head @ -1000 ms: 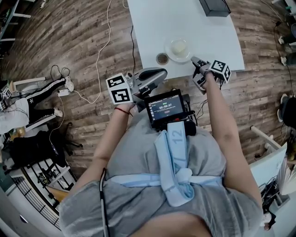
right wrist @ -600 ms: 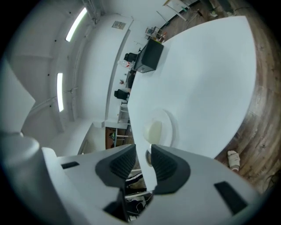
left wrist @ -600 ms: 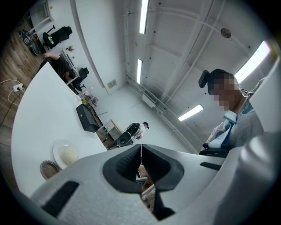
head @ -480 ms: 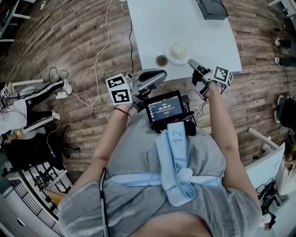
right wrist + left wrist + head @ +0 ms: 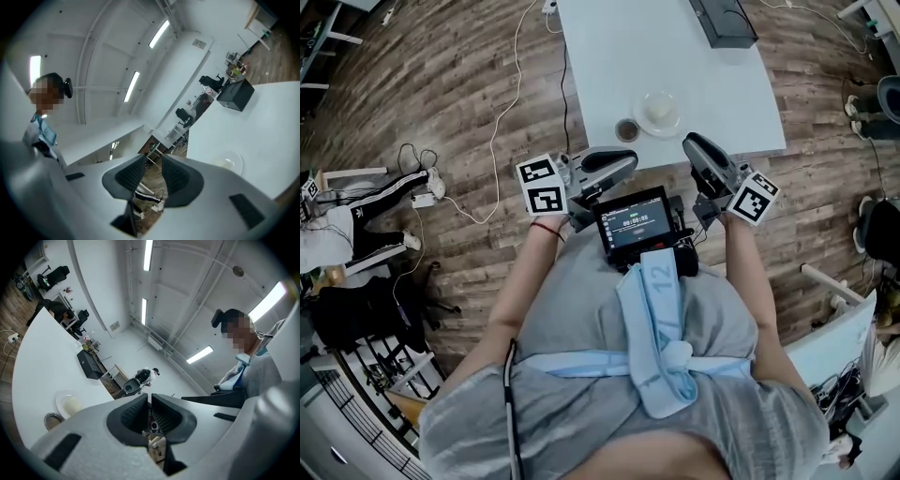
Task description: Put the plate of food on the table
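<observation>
My left gripper (image 5: 150, 401) and right gripper (image 5: 152, 164): light grey shells, black ribbed pads (image 5: 133, 414). Marker cubes (image 5: 542, 184): black squares on white. White rectangular table (image 5: 675, 56) carries a white round plate (image 5: 676, 115) of pale cream food (image 5: 659, 109), a small brown round dish (image 5: 627, 129) and a black box (image 5: 724, 21). Around the table, brown wood-plank floor (image 5: 469, 75).

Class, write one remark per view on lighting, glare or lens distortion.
Head view: fisheye bends the table's straight edges, and the white plate nearly blends into it. Left gripper view: ceiling lights blow out to white; corners go black. Right gripper view: same dark corners, bright strip lights.
</observation>
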The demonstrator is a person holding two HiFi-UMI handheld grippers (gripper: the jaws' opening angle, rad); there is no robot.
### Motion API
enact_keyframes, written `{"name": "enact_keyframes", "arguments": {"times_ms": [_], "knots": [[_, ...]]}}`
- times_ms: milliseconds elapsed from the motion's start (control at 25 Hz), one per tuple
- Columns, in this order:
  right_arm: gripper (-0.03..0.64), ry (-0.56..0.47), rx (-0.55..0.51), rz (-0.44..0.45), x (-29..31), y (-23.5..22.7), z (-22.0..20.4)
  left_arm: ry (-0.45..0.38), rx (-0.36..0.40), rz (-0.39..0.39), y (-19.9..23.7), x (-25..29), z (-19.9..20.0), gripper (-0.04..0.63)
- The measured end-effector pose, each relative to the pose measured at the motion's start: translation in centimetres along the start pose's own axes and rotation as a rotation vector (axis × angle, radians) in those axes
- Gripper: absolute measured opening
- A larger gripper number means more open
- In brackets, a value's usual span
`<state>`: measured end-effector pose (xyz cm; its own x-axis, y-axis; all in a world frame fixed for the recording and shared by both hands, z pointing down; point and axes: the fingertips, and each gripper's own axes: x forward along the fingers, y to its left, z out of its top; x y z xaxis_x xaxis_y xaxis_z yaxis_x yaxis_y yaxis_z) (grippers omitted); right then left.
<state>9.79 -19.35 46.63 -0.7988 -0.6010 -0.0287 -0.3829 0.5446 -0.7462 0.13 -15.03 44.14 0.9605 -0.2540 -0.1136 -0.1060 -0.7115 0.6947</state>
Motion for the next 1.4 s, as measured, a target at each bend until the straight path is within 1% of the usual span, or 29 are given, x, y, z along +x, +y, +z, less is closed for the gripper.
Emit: {"name": "enact_keyframes", "arguments": {"times_ms": [160, 280, 360, 480, 560, 760, 1000, 1400], "knots": [[0.106, 0.042, -0.081, 0.015, -0.6, 2.1, -0.9, 0.023, 0.016, -0.005, -0.4, 0.0, -0.5, 0.020], [0.106, 0.075, -0.151, -0.018, -0.8, 2.8, -1.5, 0.007, 0.021, -0.012, -0.5, -0.1, -0.5, 0.020], [0.106, 0.067, -0.211, -0.027, -0.9, 3.4, -1.6, 0.003, 0.031, -0.012, -0.5, -0.3, -0.5, 0.020], [0.104, 0.063, -0.278, -0.003, -1.2, 4.4, -1.6, 0.017, 0.050, -0.008, -0.2, -0.1, -0.8, 0.020], [0.104, 0.087, -0.293, 0.009, -1.1, 4.8, -1.8, 0.033, 0.057, -0.009, -0.2, 0.0, -1.0, 0.020], [0.104, 0.147, -0.338, -0.006, -1.0, 5.3, -3.1, 0.050, 0.060, -0.012, -0.4, -0.5, -1.4, 0.020], [0.104, 0.158, -0.338, 0.001, -0.6, 5.6, -3.3, 0.061, 0.063, -0.010, -0.3, -0.5, -1.5, 0.020], [0.095, 0.160, -0.354, -0.012, -0.7, 6.2, -3.9, 0.055, 0.064, -0.016, -1.0, -1.1, -1.8, 0.020]]}}
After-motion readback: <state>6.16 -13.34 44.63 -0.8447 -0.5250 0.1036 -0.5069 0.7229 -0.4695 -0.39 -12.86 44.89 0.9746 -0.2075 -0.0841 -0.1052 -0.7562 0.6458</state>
